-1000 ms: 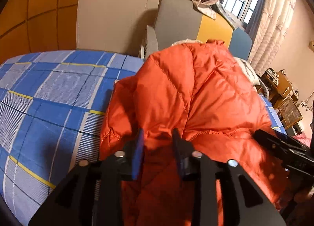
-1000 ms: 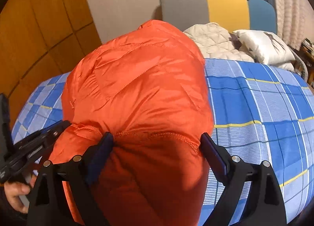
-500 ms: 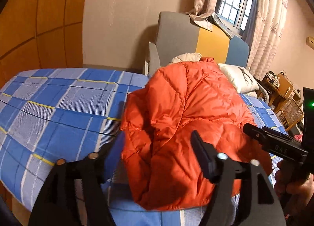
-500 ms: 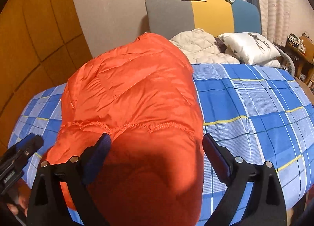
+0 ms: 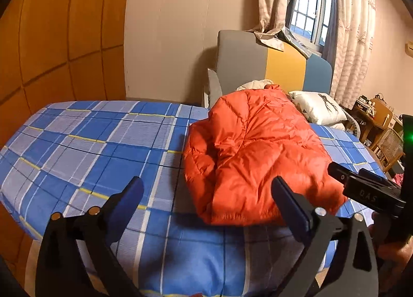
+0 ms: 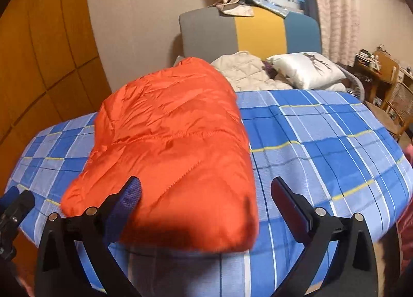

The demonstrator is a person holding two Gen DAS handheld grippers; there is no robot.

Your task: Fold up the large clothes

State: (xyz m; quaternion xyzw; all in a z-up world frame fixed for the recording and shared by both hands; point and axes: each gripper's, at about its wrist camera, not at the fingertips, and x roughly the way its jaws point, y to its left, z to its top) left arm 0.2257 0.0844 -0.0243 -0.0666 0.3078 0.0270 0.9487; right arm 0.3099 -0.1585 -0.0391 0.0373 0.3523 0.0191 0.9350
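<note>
Your orange down jacket (image 5: pixel 258 152) lies folded into a compact bundle on the blue plaid bedspread (image 5: pixel 90 147), near the bed's front edge. Your left gripper (image 5: pixel 206 201) and right gripper (image 6: pixel 205 200) hover short of it, jaws opening wide, gripping nothing. A white pillow (image 6: pixel 307 70) rests by the headboard (image 6: pixel 260 31).

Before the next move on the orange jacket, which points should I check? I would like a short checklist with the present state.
1. Left gripper free of fabric: ok, fingers opening, nothing between them.
2. Right gripper released: ok, fingers opening, clear of the cloth.
3. Orange jacket lies folded on the bed: ok.
4. Near hem fully on the bed: ok, close to the edge.
5. Fold neat underneath: cannot tell.
</note>
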